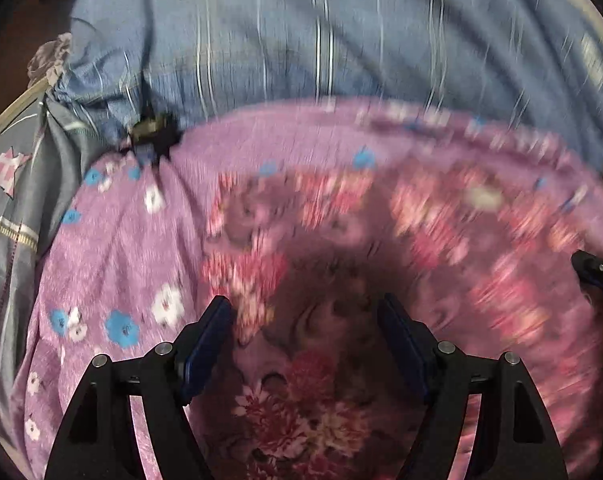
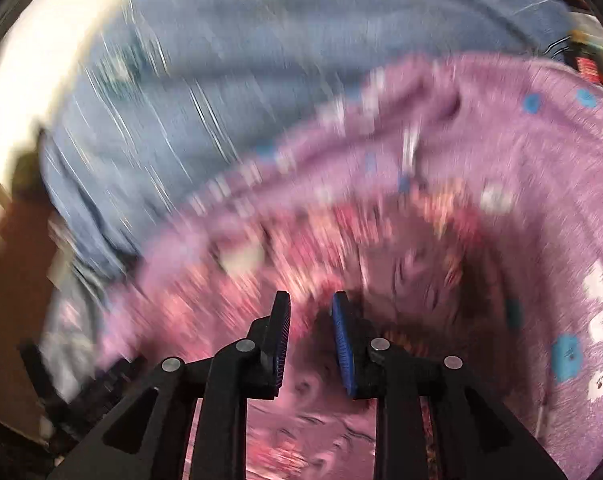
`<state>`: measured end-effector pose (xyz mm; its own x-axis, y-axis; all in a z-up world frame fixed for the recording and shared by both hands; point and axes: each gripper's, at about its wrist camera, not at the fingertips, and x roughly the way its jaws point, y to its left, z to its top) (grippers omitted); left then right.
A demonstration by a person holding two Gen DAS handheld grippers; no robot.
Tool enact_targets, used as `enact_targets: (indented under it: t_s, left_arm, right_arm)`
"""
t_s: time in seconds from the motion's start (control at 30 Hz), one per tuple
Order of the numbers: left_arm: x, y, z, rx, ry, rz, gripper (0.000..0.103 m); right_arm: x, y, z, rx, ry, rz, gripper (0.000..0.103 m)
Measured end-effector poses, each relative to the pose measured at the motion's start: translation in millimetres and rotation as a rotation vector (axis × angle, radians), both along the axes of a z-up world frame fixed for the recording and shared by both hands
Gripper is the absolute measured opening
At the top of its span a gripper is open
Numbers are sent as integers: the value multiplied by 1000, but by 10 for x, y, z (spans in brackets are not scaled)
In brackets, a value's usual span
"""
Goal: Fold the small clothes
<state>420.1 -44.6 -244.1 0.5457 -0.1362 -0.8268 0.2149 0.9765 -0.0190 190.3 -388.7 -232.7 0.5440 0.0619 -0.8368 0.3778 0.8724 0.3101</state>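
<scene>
- The purple garment (image 1: 113, 248) lies spread on the blue striped sheet (image 1: 301, 40); its red floral panel (image 1: 309, 240) sits mid-cloth, under both claws.
- Your left gripper (image 1: 305, 316) hangs spread wide above the floral panel, nothing between the pads.
- Your right gripper (image 2: 311, 312) shows a narrow gap and no cloth visibly caught in it; blur limits certainty.
- Handling judgement: thin, light, limp knit. It will sag and wrinkle, so pinch a hem or corner near the sheet side, not mid-panel.
- A grey cloth (image 1: 17, 200) with a star patch lies left of the garment.
- Writing: white marks at the garment's edge, unreadable; no brand legible.
</scene>
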Motion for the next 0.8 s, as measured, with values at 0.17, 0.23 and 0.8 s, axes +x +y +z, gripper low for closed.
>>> enact_targets:
  t_s: [0.17, 0.23, 0.8]
  left_arm:
    - [-49, -97, 112, 25, -71, 11, 75]
    - [-113, -110, 175, 37, -115, 26, 75]
    - [-344, -171, 351, 36, -191, 38, 75]
  right_arm:
    - [-29, 302, 173, -149, -47, 38, 27]
    - [-34, 414, 173, -159, -61, 61, 27]
    - [-10, 1049, 299, -457, -57, 177, 40]
